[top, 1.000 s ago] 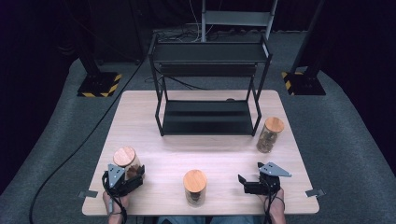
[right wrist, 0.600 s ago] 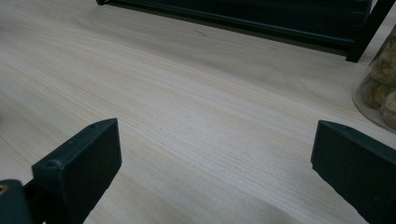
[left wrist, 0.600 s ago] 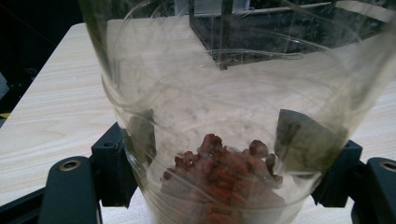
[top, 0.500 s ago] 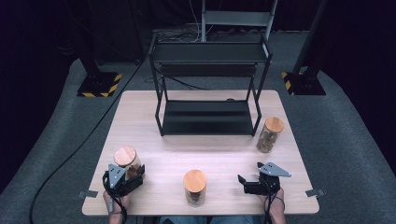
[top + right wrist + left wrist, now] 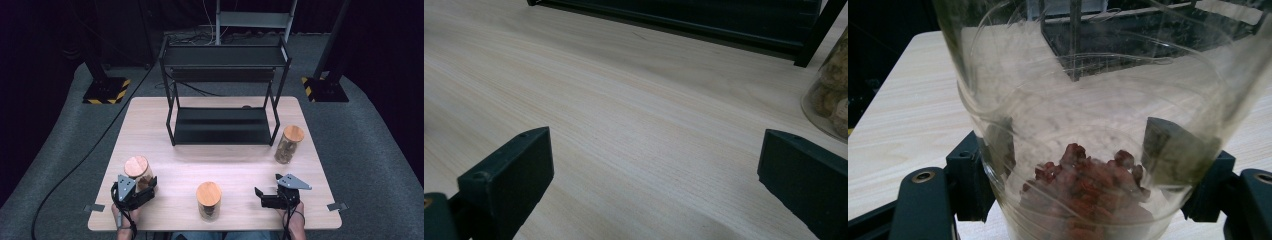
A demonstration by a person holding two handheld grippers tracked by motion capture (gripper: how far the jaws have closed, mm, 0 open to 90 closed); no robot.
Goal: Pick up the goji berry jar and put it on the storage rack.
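jar with the red bits (image 5: 139,172) sits at the near left of the table (image 5: 165,130), cork lid on, and the left gripper (image 5: 143,186) has its jaws clamped on the glass from both sides. right gripper (image 5: 266,190) rests near the front right edge, jaws spread wide with bare wood between them. middle jar (image 5: 208,200) stands between the two grippers.

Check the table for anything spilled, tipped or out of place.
Nothing stands out. All three jars stand upright with lids on: the left jar clamped in the left gripper, the middle jar near the front edge, the right jar beside the rack. The right gripper is open, empty.
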